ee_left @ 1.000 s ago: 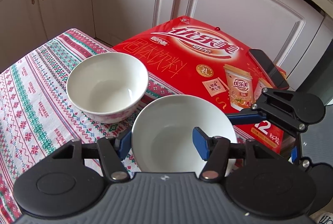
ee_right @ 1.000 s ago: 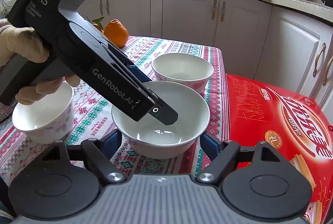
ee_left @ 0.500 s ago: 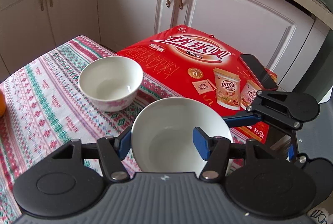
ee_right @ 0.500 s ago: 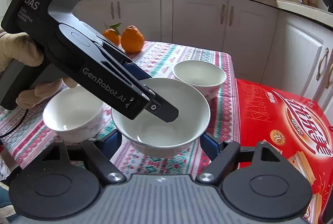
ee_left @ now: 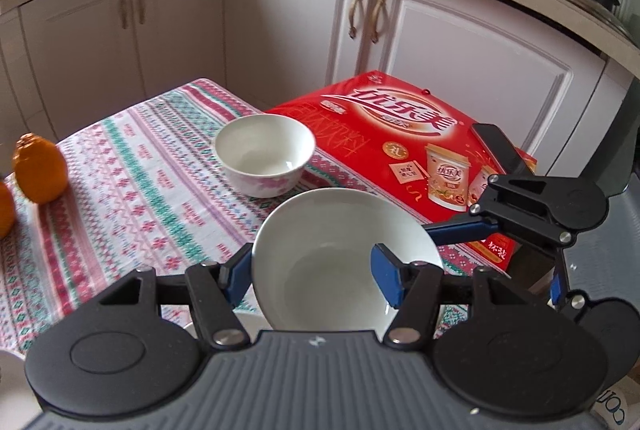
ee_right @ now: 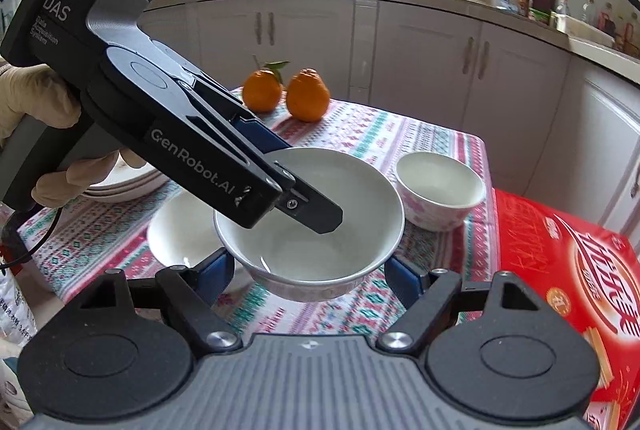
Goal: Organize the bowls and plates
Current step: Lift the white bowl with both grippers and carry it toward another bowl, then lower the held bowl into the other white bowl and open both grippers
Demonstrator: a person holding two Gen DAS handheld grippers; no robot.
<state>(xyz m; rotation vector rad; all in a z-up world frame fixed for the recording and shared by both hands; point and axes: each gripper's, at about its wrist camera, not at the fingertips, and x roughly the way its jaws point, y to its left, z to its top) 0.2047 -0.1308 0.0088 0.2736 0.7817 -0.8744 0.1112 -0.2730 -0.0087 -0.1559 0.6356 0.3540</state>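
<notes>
white bowl [ee_right: 320, 226] lifted above the patterned tablecloth [ee_right: 420, 138], rim pinched by left gripper [ee_left: 312, 270], right gripper [ee_right: 308, 270] spread wide beneath; carrying step, next likely lowering squarely into the second bowl [ee_right: 180, 234] just below.

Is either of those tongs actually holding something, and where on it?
Yes: the left tongs pinch the plain white bowl by its rim, one finger inside the wall, one outside, and hold it above the table. The right tongs are open, holding nothing.
</notes>
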